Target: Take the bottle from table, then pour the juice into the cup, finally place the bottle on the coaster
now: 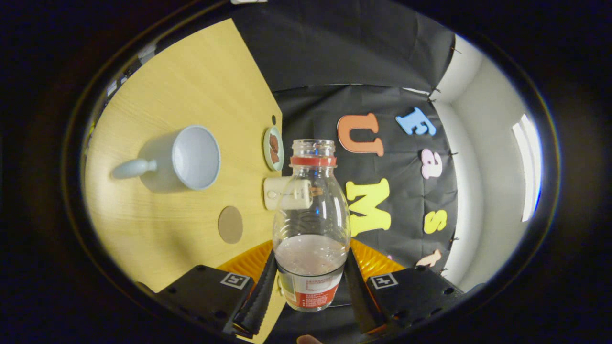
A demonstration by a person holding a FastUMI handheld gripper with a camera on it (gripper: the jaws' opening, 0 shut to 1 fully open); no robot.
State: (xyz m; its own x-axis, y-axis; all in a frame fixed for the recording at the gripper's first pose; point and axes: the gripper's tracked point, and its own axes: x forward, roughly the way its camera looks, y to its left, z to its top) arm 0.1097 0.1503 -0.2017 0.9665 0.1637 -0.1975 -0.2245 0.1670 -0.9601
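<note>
Both claw [310,286] fingers clamped on bottle [311,224], cup [191,157] beyond

Can't really make out what the brown stuff on the little green plate [273,148] is, way too small. The clear bottle [311,224] covers half of that cream-coloured box [281,193] behind it, and its label is a blur. The claw [310,286] fingers hide the bottle's lower sides. The worktop [181,86] runs out of sight beyond the cup [184,159].
</note>
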